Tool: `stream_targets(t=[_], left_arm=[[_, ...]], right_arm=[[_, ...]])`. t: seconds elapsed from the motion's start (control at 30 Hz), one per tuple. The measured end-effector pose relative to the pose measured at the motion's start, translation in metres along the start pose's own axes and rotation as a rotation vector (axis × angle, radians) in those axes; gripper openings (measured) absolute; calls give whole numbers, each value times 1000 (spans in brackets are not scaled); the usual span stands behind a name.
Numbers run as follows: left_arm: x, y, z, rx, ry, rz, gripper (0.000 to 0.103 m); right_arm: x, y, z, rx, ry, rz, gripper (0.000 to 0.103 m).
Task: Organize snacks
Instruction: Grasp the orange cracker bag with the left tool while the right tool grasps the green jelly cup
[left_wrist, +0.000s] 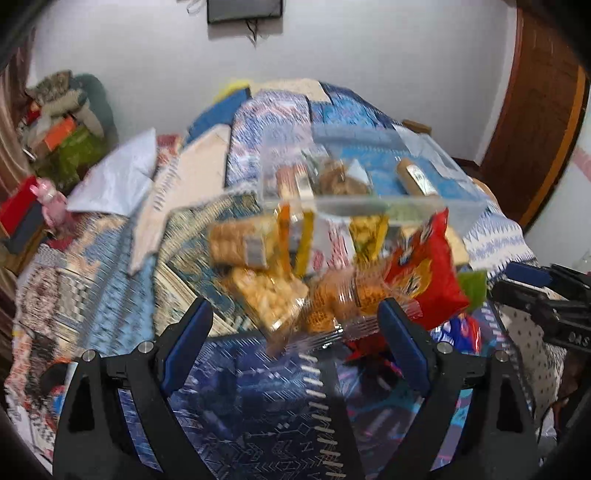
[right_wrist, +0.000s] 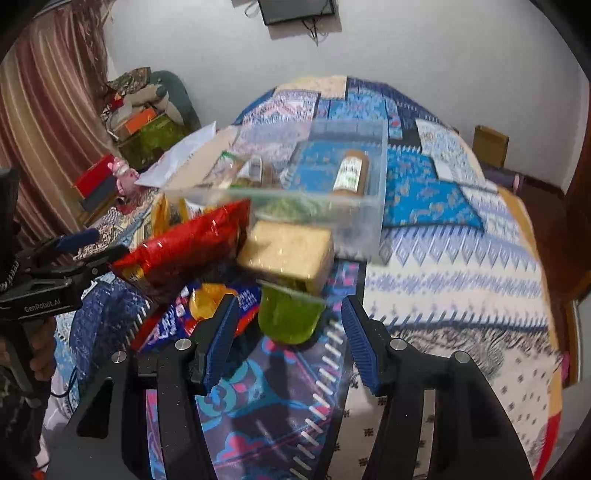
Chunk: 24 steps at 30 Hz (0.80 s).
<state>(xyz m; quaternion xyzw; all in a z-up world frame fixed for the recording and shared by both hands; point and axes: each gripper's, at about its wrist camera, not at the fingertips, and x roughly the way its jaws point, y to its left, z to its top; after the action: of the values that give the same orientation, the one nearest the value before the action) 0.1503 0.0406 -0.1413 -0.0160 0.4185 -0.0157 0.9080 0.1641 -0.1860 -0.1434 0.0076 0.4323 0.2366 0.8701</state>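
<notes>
**Snacks heaped on a bed beside a clear box**

A bed (right_wrist: 461, 258) covered with a patchwork quilt in blue and white patterns is seen against a white wall (right_wrist: 424, 55), with a striped curtain (right_wrist: 44, 122) at one side and a dark screen (right_wrist: 295, 9) mounted high on the wall. A clear plastic box (right_wrist: 369, 218) stands on the quilt; a brown tube with a white and green label (right_wrist: 351, 173) lies in it, along with several small packets too blurred to name. Just in front of the box a heap of snacks is piled: a red bag (right_wrist: 184, 254), a tan block in clear wrap (right_wrist: 288, 251), a green jelly cup (right_wrist: 291, 317) and clear bags of yellow biscuits (left_wrist: 266, 295).

The left gripper (left_wrist: 295, 317) is held with its fingers spread wide and nothing between them, a clear bag just ahead. The right gripper (right_wrist: 290, 325) is partly open, the jelly cup between its fingers but unpressed. "GenRobot.AI" is read on the left gripper's body.
</notes>
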Motion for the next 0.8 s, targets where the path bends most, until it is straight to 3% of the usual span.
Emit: stream_targets(t=[0.2, 0.33, 0.63, 0.7, 0.8], left_arm=[[15, -7, -10, 37, 3, -48, 100], [20, -10, -6, 22, 8, -101, 100], [21, -11, 10, -39, 1, -160, 100], [27, -10, 11, -60, 17, -169, 100], [41, -8, 11, -88, 47, -155, 100]], right_arm=[[23, -1, -5, 30, 51, 23, 54], [33, -4, -9, 42, 60, 15, 59], [34, -15, -12, 83, 47, 26, 59], [35, -16, -12, 88, 42, 30, 58], [34, -14, -13, 89, 39, 48, 46]])
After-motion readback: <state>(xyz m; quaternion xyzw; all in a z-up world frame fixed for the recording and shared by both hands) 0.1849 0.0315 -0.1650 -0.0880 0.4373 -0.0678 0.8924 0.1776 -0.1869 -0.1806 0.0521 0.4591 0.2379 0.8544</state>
